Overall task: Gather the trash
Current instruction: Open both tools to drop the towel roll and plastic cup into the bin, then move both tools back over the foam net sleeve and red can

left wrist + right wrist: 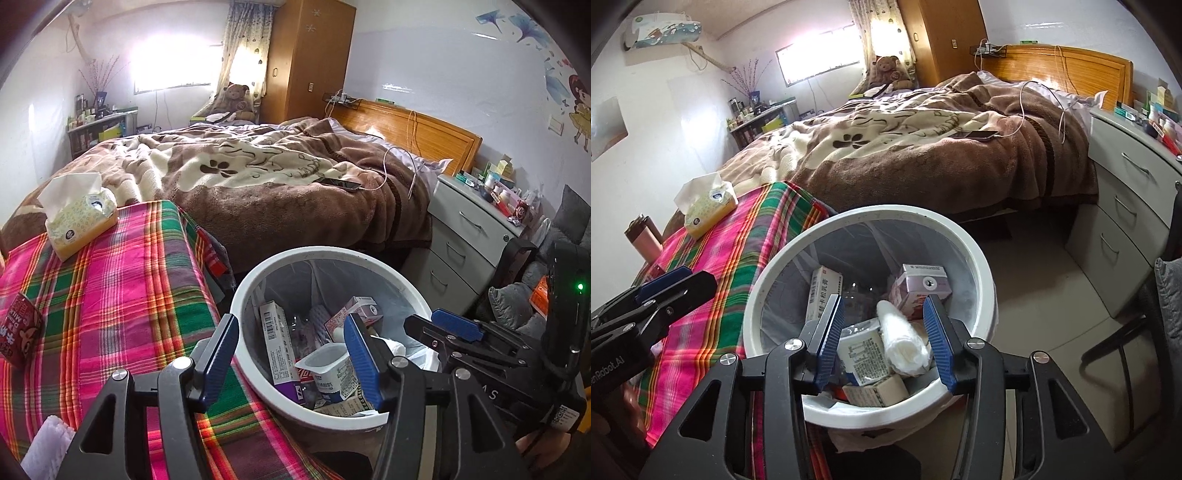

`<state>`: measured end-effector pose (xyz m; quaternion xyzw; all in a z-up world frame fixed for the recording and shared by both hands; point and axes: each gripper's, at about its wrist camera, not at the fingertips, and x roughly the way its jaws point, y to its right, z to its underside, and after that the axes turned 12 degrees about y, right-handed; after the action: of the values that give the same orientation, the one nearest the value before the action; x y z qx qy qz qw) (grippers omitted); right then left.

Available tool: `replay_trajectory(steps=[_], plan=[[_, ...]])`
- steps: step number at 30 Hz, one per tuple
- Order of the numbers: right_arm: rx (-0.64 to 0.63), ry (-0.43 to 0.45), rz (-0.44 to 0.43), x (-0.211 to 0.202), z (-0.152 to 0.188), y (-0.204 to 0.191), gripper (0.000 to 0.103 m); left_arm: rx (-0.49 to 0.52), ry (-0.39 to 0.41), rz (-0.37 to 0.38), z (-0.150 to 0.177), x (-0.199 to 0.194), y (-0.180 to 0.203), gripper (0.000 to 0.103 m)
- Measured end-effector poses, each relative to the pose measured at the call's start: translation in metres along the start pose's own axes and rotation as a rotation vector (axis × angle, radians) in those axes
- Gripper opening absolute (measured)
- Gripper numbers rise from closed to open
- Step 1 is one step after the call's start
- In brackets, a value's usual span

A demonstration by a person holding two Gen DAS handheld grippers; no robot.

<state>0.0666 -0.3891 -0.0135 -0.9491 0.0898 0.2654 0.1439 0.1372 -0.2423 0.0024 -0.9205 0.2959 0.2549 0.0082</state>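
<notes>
A white round trash bin (243, 295) (975, 254) stands on the floor beside the plaid-covered table. It holds several cartons, a white yogurt cup (327, 360) and a white rolled tissue (903, 339). My left gripper (291, 358) is open and empty, above the bin's left rim. My right gripper (882, 343) is open and empty over the bin; the rolled tissue lies loose between its fingers in the bin. A red milk carton (20, 328) stands on the table at the left. The right gripper (458, 328) also shows in the left wrist view.
The plaid tablecloth (110, 288) carries a yellow tissue box (79, 218) and a white cloth (51, 443) near its front edge. A bed with a brown blanket (258, 177) lies behind. A grey drawer unit (469, 236) stands right, and a pink bottle (642, 236) far left.
</notes>
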Motion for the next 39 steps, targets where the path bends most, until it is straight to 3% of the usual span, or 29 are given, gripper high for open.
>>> replay_trajectory(steps=[18, 39], plan=[[-0.049, 0.038, -0.067, -0.01, 0.001, -0.042, 0.048, -0.067, 0.074, -0.085, 0.004, -0.059, -0.052, 0.059], [-0.151, -0.014, -0.282, -0.009, 0.031, -0.14, 0.05, -0.184, 0.123, -0.312, 0.034, -0.145, -0.167, 0.063]])
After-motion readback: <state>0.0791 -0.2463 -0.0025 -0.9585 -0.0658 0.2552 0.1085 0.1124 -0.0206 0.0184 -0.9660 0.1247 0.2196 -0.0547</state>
